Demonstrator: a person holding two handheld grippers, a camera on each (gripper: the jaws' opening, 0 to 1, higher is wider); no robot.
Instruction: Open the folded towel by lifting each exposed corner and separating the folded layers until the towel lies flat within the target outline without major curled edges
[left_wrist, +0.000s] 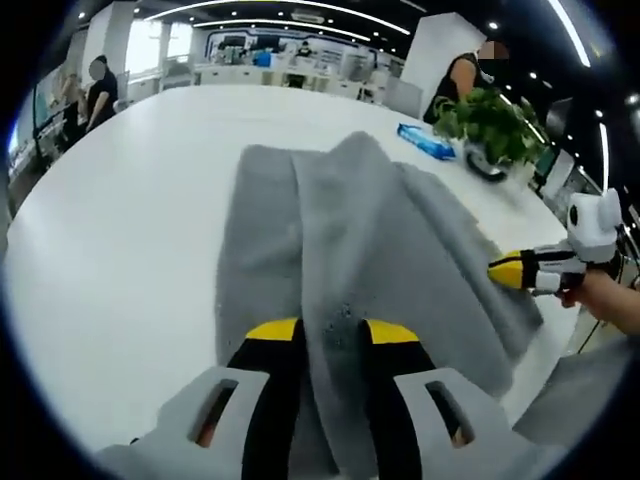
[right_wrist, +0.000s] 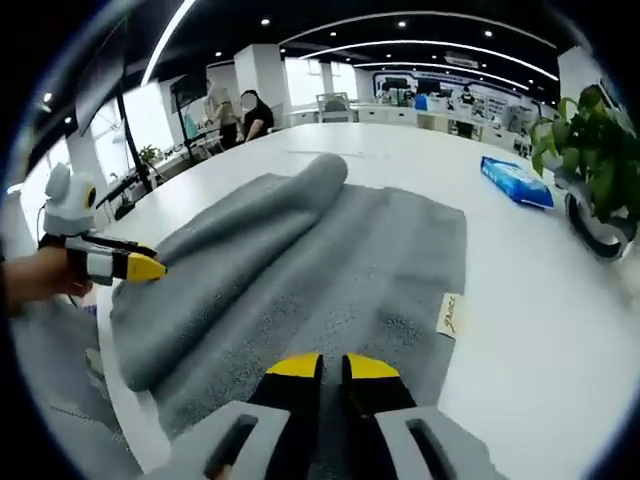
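Grey terry cloth on a white table (left_wrist: 120, 230): the towel (left_wrist: 330, 230), partly opened, spread ahead of both grippers. In the left gripper view, left gripper (left_wrist: 332, 335) at the near edge, yellow-tipped jaws nearly closed and pinching a raised ridge of towel that runs forward from between them. Beyond the tips, a fold rising to a rounded peak, flatter cloth falling away on either side. To the right of the jaws, the right gripper (left_wrist: 505, 270) with its yellow tip at the towel's right edge, held by a hand (left_wrist: 605, 295).

In the right gripper view, right gripper (right_wrist: 332, 368) low over the near edge of the towel (right_wrist: 390, 260), jaws close together with a narrow gap; hard to tell whether any cloth is caught between them. Ahead and left of the tips, a thick rolled fold (right_wrist: 240, 260) lying diagonally over the flat layer. Just right of the tips, a small label (right_wrist: 449, 313) on the towel's edge. Far left, the left gripper (right_wrist: 140, 266) against the fold's end.

Farther off to the right, a blue packet (right_wrist: 515, 182) and a potted plant (right_wrist: 590, 150) on the table. People standing (right_wrist: 245, 115) at the far end.
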